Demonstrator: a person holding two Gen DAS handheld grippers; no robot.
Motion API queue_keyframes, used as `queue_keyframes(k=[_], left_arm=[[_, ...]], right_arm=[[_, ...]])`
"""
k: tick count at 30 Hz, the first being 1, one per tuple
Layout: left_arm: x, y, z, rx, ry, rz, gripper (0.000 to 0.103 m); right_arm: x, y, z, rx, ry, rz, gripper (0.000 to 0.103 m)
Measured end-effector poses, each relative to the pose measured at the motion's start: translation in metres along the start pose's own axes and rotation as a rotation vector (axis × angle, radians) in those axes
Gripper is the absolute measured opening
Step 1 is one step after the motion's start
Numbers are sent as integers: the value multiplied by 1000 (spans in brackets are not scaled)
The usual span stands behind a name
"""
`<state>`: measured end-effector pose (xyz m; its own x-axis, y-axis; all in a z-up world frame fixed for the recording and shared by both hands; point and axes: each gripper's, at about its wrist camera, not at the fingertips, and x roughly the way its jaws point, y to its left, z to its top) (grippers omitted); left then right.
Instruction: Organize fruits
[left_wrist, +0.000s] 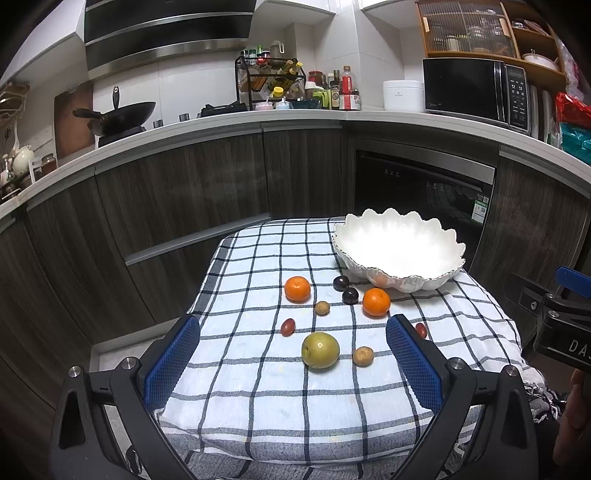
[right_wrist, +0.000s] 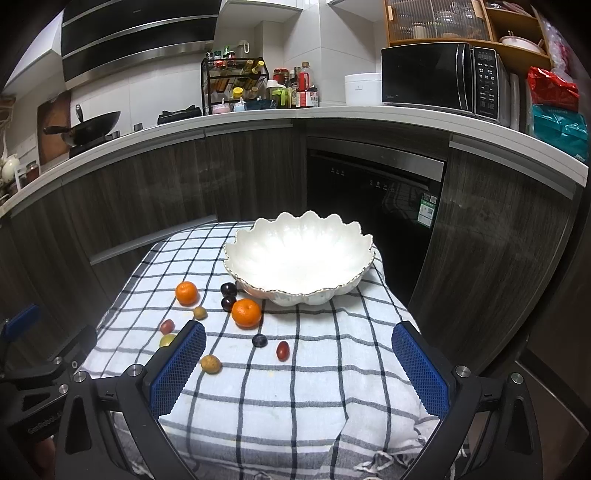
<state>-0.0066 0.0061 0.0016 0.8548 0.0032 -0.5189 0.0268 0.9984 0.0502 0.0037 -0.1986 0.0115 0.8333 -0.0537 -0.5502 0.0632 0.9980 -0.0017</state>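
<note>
White bowl (right_wrist: 299, 258), orange tangerines (right_wrist: 246, 313), navy-checked white cloth (right_wrist: 295, 391).

Left wrist view: looks forward between its own blue fingers (left_wrist: 173, 365), down across the checked cloth (left_wrist: 258, 398) from near its front edge, toward the kitchen cabinets. Right wrist view: same heading, set further right — the white bowl (right_wrist: 299, 258) sits near centre. Shared field: cloth, bowl, scattered fruit, microwave (right_wrist: 439, 77). Each view catches the other hand-held gripper at its frame edge.
</note>
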Motion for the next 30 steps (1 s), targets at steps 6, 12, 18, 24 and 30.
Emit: queue_keyframes(k=[6,12,18,24,30], left_arm=[[0,0,0,0,1,-2,103],[0,1,-2,2,3,-2,103],[1,1,-2,3,6,-3,103],[4,2,-2,5,13,-3,103],[14,0,1,13,30,1,103]], right_arm=[[0,1,0,1,1,-1,102],[1,1,0,1,2,-1,102],[0,1,-1,1,3,0,102],[1,2,-2,2,8,2,102],[10,2,0,4,28,3,102]])
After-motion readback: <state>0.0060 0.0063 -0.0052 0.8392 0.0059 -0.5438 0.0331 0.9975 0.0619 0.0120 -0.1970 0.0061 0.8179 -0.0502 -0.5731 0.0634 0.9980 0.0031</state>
